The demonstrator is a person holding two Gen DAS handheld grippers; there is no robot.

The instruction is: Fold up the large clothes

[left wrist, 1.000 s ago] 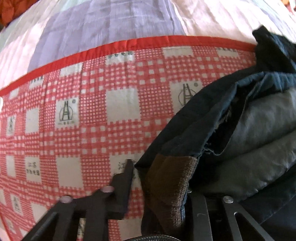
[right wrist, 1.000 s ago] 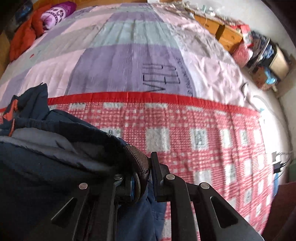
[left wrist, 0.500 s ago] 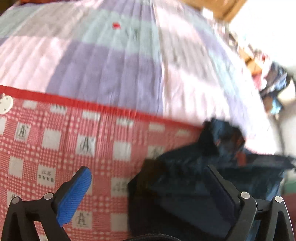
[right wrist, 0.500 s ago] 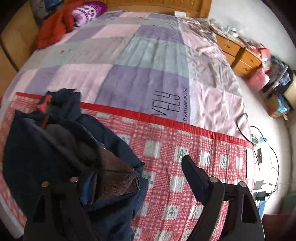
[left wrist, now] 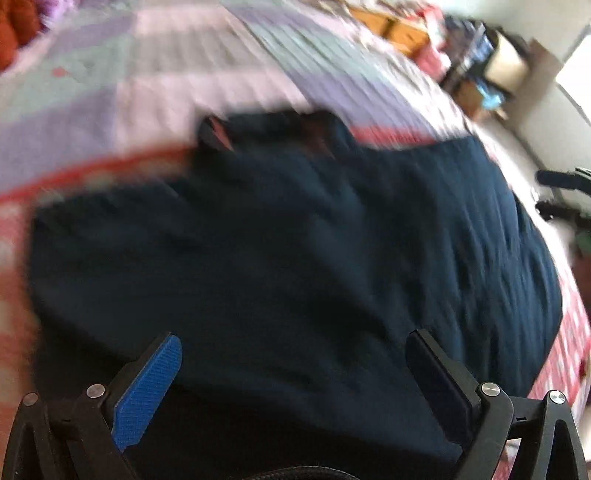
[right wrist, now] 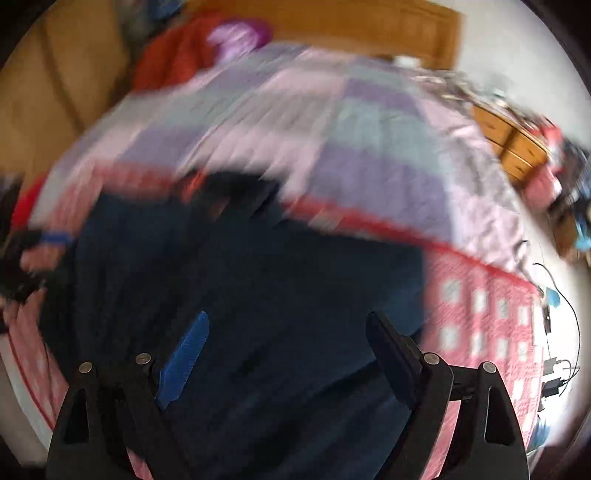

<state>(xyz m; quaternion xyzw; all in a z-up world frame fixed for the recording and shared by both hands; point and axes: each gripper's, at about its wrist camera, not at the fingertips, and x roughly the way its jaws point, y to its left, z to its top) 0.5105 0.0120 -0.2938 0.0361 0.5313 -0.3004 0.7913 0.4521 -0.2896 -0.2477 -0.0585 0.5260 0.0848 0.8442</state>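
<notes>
A big dark blue coat [left wrist: 295,240] lay spread out on a bed. In the left wrist view it filled most of the middle and bottom of the frame. Its long side ran across the frame, from the left edge toward the lower right. Its collar end, with bits of orange inside, pointed to the top of the frame, up by the red stripe. In the right wrist view the coat [right wrist: 258,295] filled the middle and lower left, with the collar again at the top. Both pictures were blurry, so small folds were hard to see.

The left gripper [left wrist: 293,354] had its jaws wide apart, with nothing held between them. Its blue pad [left wrist: 147,391] sat at the lower left. The coat lay below the jaws, not pinched. The right gripper [right wrist: 286,332] was wide too, and it held nothing. It showed again as a dark shape at the right edge of the left wrist view.

The coat rested on a red and white checked blanket [right wrist: 480,325] with a red edge. Past that was a quilt [right wrist: 369,147] of purple, pink and pale green squares. A wooden headboard [right wrist: 332,22] stood at the top of the right wrist view. A red-orange cloth [right wrist: 173,62] and a purple pillow [right wrist: 240,37] lay at the upper left. Wooden drawers [right wrist: 513,144] with clutter stood at the upper right. Black wires [right wrist: 565,332] lay on the floor at the right.
</notes>
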